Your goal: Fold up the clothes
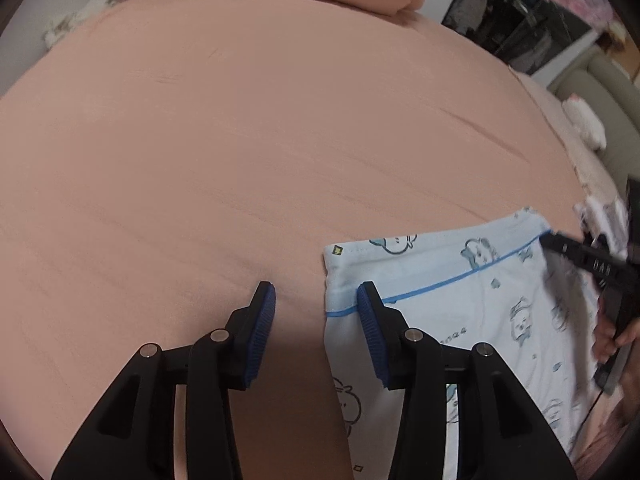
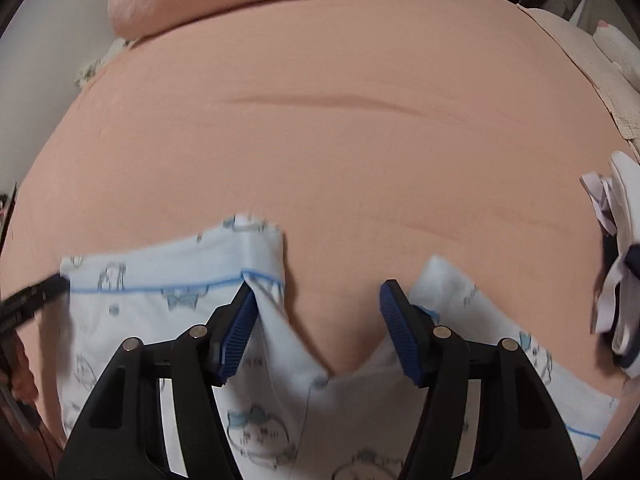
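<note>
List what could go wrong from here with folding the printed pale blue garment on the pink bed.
1. The left gripper is open with one pad over bare pink bedsheet and one over the edge of the pale blue cartoon-print garment; closing here may pinch sheet too.
2. The right gripper is open over the split between two garment flaps, so it may catch only one layer.
3. The white and navy clothes nearby could be dragged along.

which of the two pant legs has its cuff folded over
The left leg in the right wrist view: its blue-piped cuff doubles back. The right leg lies flat.
</note>
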Action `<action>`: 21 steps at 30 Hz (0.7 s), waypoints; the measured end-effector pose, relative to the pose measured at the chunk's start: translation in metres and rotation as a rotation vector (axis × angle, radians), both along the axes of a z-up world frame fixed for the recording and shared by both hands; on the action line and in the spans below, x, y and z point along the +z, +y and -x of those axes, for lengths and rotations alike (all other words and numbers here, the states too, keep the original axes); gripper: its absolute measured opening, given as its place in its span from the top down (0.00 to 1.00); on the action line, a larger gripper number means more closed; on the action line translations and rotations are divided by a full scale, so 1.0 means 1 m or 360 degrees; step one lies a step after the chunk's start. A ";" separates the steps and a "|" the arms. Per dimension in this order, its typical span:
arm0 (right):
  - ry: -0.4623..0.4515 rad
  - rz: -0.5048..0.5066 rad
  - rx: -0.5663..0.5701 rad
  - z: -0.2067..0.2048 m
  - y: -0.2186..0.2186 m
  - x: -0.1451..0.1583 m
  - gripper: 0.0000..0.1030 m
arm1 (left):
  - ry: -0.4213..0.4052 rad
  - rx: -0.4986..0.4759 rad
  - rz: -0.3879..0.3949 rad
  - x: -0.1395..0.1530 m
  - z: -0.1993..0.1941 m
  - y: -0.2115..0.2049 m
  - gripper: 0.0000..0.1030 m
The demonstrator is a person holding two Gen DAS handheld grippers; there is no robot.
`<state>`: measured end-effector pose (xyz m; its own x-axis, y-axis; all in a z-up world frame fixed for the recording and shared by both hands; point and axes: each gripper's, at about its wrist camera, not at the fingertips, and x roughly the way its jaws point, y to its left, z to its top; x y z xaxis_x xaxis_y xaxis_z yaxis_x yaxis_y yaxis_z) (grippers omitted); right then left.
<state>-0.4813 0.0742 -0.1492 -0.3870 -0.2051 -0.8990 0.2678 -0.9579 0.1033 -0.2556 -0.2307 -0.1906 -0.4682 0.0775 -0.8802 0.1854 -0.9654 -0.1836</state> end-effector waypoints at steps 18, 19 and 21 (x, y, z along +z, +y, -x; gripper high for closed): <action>0.0069 -0.0121 0.0212 -0.197 -0.019 0.037 0.37 | -0.0043 -0.0375 0.0075 0.029 -0.083 0.104 0.53; 0.0054 -0.0118 0.0207 -0.211 -0.013 0.034 0.37 | -0.0059 -0.0358 0.0013 0.028 -0.084 0.111 0.53; 0.0052 -0.0139 0.0177 -0.238 0.009 0.035 0.37 | -0.0059 -0.0366 -0.0138 0.026 -0.114 0.129 0.53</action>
<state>-0.2428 0.0834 -0.1146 -0.3956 -0.1701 -0.9025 0.3747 -0.9271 0.0105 -0.1416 -0.1019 -0.1641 -0.3971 0.2544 -0.8818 -0.0293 -0.9638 -0.2649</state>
